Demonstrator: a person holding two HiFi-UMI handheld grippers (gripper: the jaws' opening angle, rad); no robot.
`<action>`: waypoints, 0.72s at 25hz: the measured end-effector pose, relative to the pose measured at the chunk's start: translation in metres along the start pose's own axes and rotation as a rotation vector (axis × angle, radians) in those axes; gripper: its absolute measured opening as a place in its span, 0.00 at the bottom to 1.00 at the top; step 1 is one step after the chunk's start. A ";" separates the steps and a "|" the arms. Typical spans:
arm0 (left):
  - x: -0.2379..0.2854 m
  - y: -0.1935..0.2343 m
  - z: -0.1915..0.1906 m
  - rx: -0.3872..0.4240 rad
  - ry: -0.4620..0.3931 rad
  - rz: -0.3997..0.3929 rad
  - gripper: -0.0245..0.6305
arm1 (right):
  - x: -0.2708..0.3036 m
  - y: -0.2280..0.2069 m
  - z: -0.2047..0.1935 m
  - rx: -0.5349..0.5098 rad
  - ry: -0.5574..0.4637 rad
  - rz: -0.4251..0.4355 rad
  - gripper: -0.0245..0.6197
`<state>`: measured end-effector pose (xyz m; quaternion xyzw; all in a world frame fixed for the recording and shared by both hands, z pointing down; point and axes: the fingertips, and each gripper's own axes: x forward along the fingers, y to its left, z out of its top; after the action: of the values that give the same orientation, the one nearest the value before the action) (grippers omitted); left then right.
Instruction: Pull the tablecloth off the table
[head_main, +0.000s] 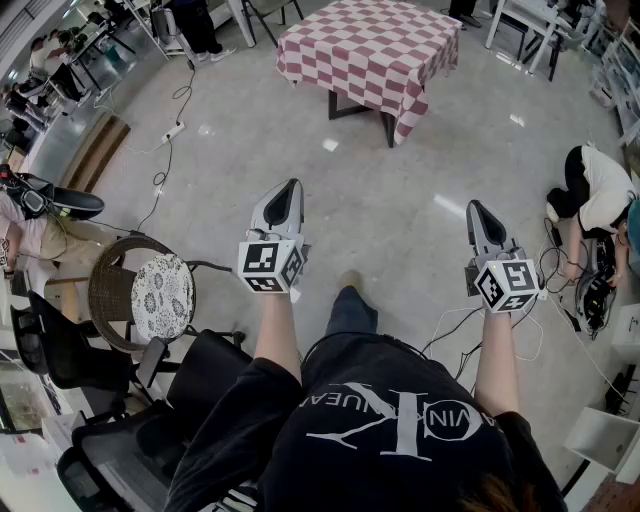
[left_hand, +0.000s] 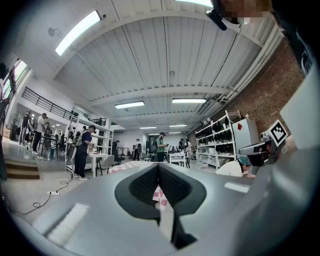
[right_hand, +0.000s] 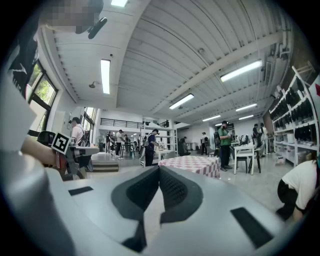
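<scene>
the table under the red-and-white checked tablecloth (head_main: 365, 55) is almost wholly covered; only its dark legs (head_main: 345, 105) show below the hem, and the cloth's far edge is cut off by the top of the head view. in the left gripper view the closed jaws block most of the cloth, leaving a small checked patch (left_hand: 157, 192) low between them. the right gripper view shows it clearly (right_hand: 192, 162), draped over the table.

the cloth lies well ahead of both tools, across bare grey floor (head_main: 400, 220), touching neither.

the left gripper (head_main: 290, 187) and the right gripper (head_main: 477, 208) point level toward the table. each has its ribbed pads pressed together with nothing between them.
</scene>
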<state>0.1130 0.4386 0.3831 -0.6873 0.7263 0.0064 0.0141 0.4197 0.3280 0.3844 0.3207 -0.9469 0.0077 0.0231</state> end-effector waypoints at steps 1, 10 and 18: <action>0.006 0.005 -0.001 -0.007 0.000 0.006 0.05 | 0.008 -0.002 -0.001 -0.002 0.006 0.003 0.06; 0.069 0.063 -0.012 -0.028 0.031 0.059 0.05 | 0.089 -0.028 -0.018 0.024 0.062 -0.019 0.06; 0.129 0.115 -0.023 -0.036 0.062 0.045 0.05 | 0.162 -0.042 -0.026 0.039 0.095 -0.046 0.06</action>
<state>-0.0089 0.3155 0.4009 -0.6706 0.7415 -0.0017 -0.0209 0.3176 0.1971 0.4186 0.3418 -0.9368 0.0408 0.0621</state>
